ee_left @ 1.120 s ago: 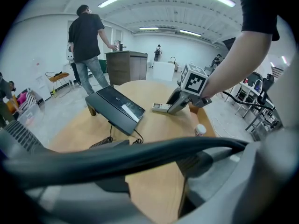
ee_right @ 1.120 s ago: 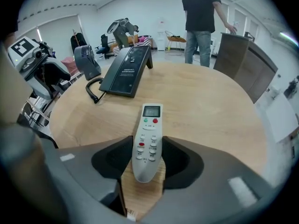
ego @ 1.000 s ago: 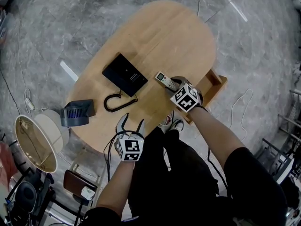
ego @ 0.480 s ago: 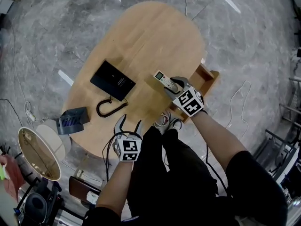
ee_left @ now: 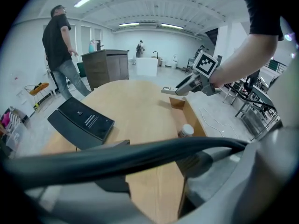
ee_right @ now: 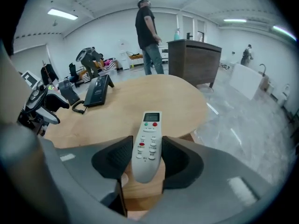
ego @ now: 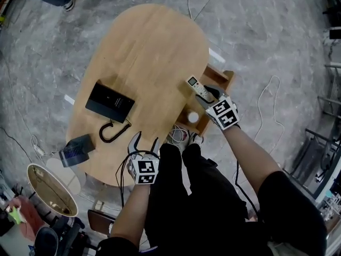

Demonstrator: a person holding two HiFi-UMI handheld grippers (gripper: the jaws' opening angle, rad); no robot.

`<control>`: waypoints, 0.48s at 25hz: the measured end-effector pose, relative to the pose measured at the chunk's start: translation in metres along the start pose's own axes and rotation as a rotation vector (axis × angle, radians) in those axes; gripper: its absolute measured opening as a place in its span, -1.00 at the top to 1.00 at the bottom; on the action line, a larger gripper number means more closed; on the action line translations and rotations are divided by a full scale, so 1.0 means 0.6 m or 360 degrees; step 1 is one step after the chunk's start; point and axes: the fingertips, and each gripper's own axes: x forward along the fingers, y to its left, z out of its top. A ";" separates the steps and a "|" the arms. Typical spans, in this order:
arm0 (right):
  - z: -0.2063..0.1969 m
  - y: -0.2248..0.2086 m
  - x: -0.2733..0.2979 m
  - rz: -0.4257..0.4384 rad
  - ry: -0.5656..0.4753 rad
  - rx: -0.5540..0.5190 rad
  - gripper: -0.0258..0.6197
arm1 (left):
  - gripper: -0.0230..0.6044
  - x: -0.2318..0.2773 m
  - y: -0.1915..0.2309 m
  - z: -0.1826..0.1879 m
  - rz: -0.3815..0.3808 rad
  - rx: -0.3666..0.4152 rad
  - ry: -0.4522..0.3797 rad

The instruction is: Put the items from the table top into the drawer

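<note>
Black device [ego: 109,101] lies flat on the table [ego: 154,41], its cord [ego: 113,131] curled just beside it. Left claw [ego: 149,137] hangs at the table's near edge, spread wide, nothing in it. A white bottle [ego: 193,117] stands in the open drawer [ego: 224,76]. Right claw [ego: 206,94] clamps the white remote [ego: 195,85], held above the drawer at the table's edge.

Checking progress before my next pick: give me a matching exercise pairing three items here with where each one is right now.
Things:
1. white plastic remote control
2. flat black device with coiled cord
3. small white-capped bottle

Places:
A. inside the open wooden drawer
B. between the jaws of the right gripper
C. lying on the oval wooden table top

Pairs: 1-B, 2-C, 3-A.
</note>
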 end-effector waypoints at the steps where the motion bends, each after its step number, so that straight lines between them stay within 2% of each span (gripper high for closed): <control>1: -0.014 -0.012 -0.004 -0.0024 0.0008 0.0034 0.25 | -0.01 0.002 -0.002 0.003 -0.0002 0.0009 0.0002; 5: -0.074 -0.043 -0.013 -0.0084 0.0071 0.0133 0.25 | 0.00 0.007 -0.012 0.007 -0.0006 0.0027 0.0012; 12: -0.159 -0.065 0.013 -0.0083 0.0240 0.0197 0.25 | 0.00 0.014 -0.033 0.005 -0.0032 0.0046 0.0030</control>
